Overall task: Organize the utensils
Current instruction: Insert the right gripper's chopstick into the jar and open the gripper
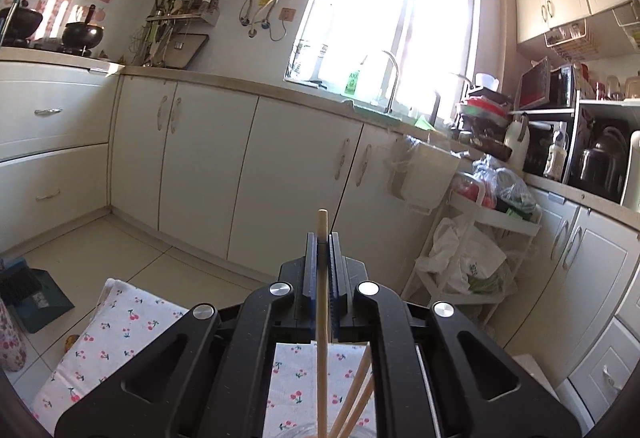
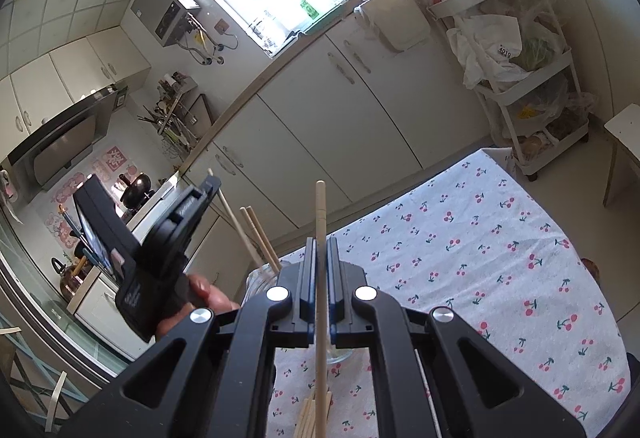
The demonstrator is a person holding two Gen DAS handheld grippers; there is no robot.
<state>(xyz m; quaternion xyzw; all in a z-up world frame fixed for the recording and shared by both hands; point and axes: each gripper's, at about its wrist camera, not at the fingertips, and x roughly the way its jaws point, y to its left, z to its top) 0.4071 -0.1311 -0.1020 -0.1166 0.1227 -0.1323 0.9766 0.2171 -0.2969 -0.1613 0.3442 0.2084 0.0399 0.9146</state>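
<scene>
Clamping one pale wooden chopstick (image 1: 322,278) upright, the left gripper (image 1: 323,250) hangs over a clear glass jar (image 2: 260,278) on the cherry-print cloth (image 2: 480,238); the right gripper (image 2: 321,250) pinches a second pale chopstick (image 2: 320,213). Align each tip above the rim before releasing.

1. The left wrist view looked out along its own gripper (image 1: 323,238), nearly level, toward the cabinets (image 1: 248,165) and window (image 1: 396,17).
2. The right wrist view sat rolled sideways and tipped lower, close above the cherry-print cloth (image 2: 500,258).
3. Both views shared the window, cabinets, white cart (image 2: 532,77) and cloth.
</scene>
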